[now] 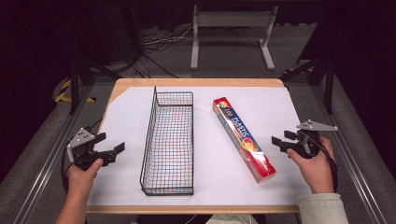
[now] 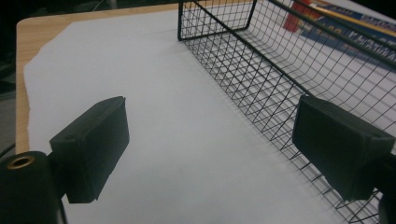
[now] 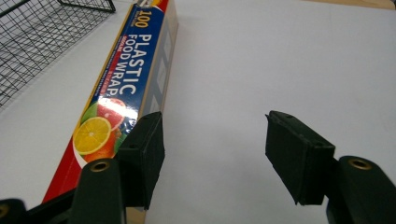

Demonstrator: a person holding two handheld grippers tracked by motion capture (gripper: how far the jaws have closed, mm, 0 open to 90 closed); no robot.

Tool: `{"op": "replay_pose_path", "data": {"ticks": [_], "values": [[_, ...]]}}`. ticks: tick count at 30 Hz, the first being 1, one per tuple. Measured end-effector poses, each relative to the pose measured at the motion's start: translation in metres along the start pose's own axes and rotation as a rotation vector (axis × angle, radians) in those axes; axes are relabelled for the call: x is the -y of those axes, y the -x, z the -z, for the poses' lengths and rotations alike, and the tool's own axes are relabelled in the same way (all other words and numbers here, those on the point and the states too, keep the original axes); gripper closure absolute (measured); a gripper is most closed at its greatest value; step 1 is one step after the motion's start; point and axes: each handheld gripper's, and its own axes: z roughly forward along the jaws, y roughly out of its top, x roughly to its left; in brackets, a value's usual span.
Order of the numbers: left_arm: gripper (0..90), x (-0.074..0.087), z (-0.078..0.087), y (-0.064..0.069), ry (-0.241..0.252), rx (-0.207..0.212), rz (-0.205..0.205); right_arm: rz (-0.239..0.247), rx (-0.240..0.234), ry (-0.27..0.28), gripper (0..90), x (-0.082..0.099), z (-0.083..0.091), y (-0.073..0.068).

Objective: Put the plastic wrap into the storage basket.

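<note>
A long black wire basket (image 1: 168,144) stands lengthwise on the white sheet (image 1: 266,100) covering the wooden tabletop (image 1: 140,83). Near its right side lies a box of plastic food wrap (image 1: 243,138), angled slightly, its near end pointing toward the right. The left hand-held gripper (image 1: 112,143) hovers over the sheet just left of the basket, jaws wide apart and holding nothing; in its own view the basket's mesh wall (image 2: 261,79) runs just beside one jaw. The right hand-held gripper (image 1: 279,139) sits right of the box's near end, jaws also spread and empty, with the box (image 3: 121,88) just beside one jaw.
</note>
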Motion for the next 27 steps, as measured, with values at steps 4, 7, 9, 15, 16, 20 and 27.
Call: {"op": "replay_pose_path", "data": {"ticks": [4,7,9,15,16,20,27], "values": [[11.4,-0.001,0.003,0.002,0.025,-0.004,-0.024,-0.041,-0.014,-0.038,33.4,-0.003,-0.001,-0.005],[11.5,-0.001,0.005,-0.001,0.046,-0.007,0.003,-0.024,-0.016,-0.052,31.4,-0.008,-0.001,-0.008],[11.8,0.000,0.006,-0.004,0.050,-0.017,0.046,-0.007,-0.008,-0.062,31.4,-0.013,0.000,-0.010],[11.7,0.002,0.008,-0.009,0.067,-0.021,0.062,0.022,-0.014,-0.062,31.1,-0.035,0.005,-0.025],[11.8,0.001,0.008,-0.009,0.067,-0.022,0.061,0.033,-0.014,-0.065,31.0,-0.039,0.005,-0.029],[11.8,-0.001,0.008,-0.009,0.071,-0.027,0.056,0.043,-0.030,-0.081,30.7,-0.052,0.002,-0.041],[12.2,-0.001,0.003,-0.009,0.030,-0.059,0.060,0.044,-0.038,-0.137,30.3,-0.074,-0.014,-0.065]]}}
